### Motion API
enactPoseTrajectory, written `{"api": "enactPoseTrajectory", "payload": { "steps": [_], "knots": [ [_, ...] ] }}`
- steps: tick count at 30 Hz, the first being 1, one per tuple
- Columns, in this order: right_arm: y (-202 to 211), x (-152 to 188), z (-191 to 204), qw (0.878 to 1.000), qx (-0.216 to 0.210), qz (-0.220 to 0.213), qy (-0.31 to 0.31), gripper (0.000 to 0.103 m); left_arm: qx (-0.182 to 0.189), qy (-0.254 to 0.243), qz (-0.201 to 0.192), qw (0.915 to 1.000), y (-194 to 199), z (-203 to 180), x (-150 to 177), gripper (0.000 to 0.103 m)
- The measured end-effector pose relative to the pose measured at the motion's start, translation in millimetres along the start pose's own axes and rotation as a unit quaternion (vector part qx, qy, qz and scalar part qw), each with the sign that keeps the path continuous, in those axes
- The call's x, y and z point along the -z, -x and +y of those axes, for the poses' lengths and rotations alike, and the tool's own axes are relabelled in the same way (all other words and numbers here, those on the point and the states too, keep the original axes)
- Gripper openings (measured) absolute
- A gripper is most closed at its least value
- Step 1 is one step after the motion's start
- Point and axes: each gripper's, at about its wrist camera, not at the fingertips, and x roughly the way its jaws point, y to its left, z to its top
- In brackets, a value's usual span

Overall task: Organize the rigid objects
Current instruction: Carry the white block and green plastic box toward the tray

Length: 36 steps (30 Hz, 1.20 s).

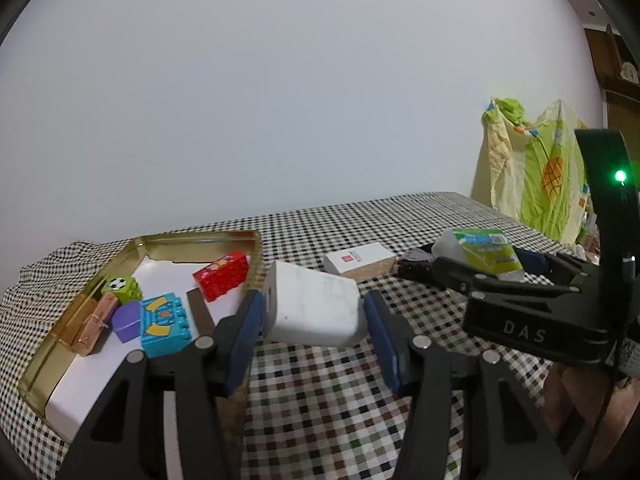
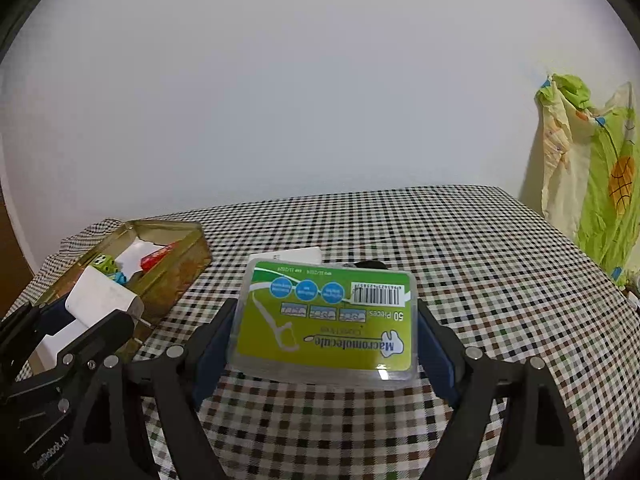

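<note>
From the left wrist camera, the left gripper [image 1: 314, 316] has its blue pads pressed on either side of a white adapter block [image 1: 314, 309], which is clear of the checked tablecloth [image 1: 320, 400] and just to the right of the gold tin [image 1: 200, 240]. The tin already holds a red brick [image 1: 222, 275], a blue brick [image 1: 164, 325], a purple cube [image 1: 127, 320], a green football block [image 1: 122, 287] and a small tan piece — so the sorting looks well under way. Behind the adapter a small white-and-cork box [image 1: 358, 266] lies on the cloth, and to the right the right gripper [image 1: 486, 264] carries a plastic case. From the right wrist camera, that gripper [image 2: 325, 340] stands wide, its pads closed on the short ends of the floss pick case [image 2: 325, 320], held flat above the cloth; the tin [image 2: 176, 276] sits well off to the left, with the left gripper [image 2: 94, 314] and the adapter [image 2: 102, 298] over its near edge. The step in hand looks like carrying both items to the tin — the adapter is closest. Next, I judge, the left hand must move over a bare patch of the tin floor, lower and release; the right must cross leftward without clashing.
</note>
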Motion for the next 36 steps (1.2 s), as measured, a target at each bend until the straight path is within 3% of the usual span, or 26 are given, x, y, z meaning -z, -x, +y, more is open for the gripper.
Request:
{"api": "enactPoseTrajectory", "payload": {
  "steps": [36],
  "knots": [
    [18.8,8.1,49.1,0.998,-0.052,-0.031,0.023,0.084,-0.044,0.016,-0.050,0.9977,33.9,40.1,7.1,0.052]
  ]
}}
